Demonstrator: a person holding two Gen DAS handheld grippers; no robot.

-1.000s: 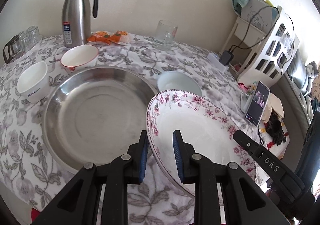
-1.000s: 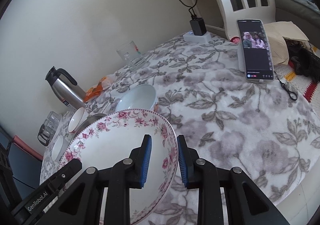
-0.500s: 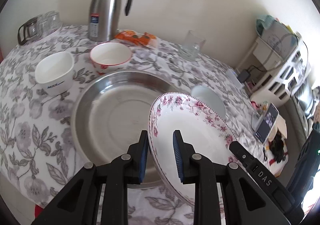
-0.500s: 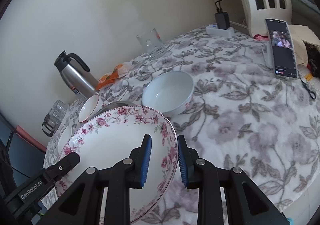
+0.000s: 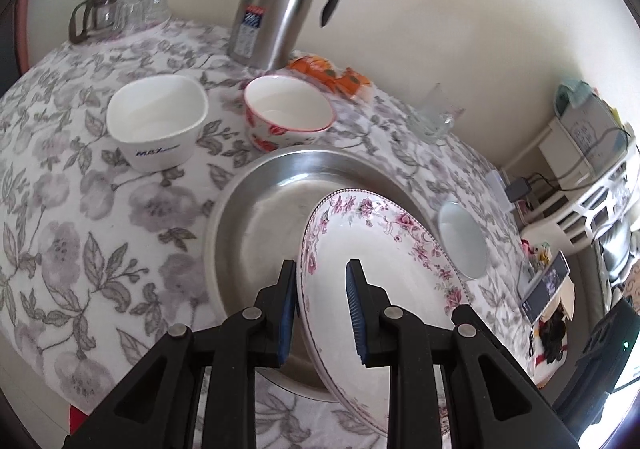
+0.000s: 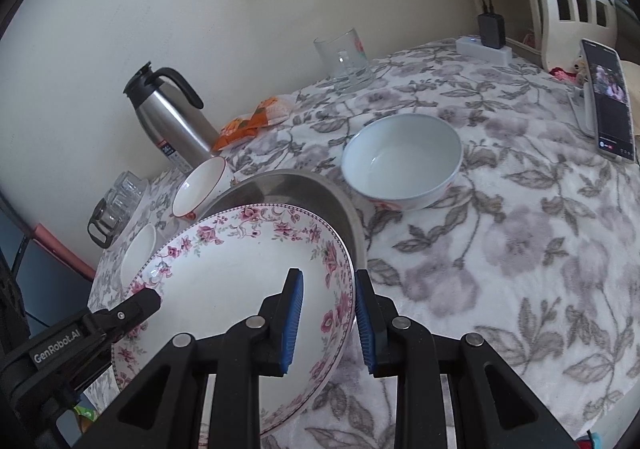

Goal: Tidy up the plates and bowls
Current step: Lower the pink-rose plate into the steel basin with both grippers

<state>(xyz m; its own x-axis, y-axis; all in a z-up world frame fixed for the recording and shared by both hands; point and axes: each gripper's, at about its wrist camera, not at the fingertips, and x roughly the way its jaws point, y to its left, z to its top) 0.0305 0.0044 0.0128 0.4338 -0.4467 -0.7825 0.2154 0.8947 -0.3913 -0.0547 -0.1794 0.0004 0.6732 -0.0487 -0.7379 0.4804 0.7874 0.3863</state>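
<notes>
Clamped on opposite rims of the pink-flowered white porcelain plate [image 5: 384, 273]: left claw [image 5: 322, 305] on the near-left edge, right claw [image 6: 328, 313] on the right edge, sharing the load of a wide, tilted dish. Held aloft over the big round stainless-steel tray [image 5: 260, 217] on the floral-clothed tabletop [image 5: 80, 209], probably for nesting there. Compared with a second ago: carried further across over the tray, and rolled to a steeper tilt; both grips unchanged.

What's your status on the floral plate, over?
Left gripper and right gripper both clamped on floral plate rim. Plate tilted above steel tray. Tray bare, nothing blocking.
</notes>
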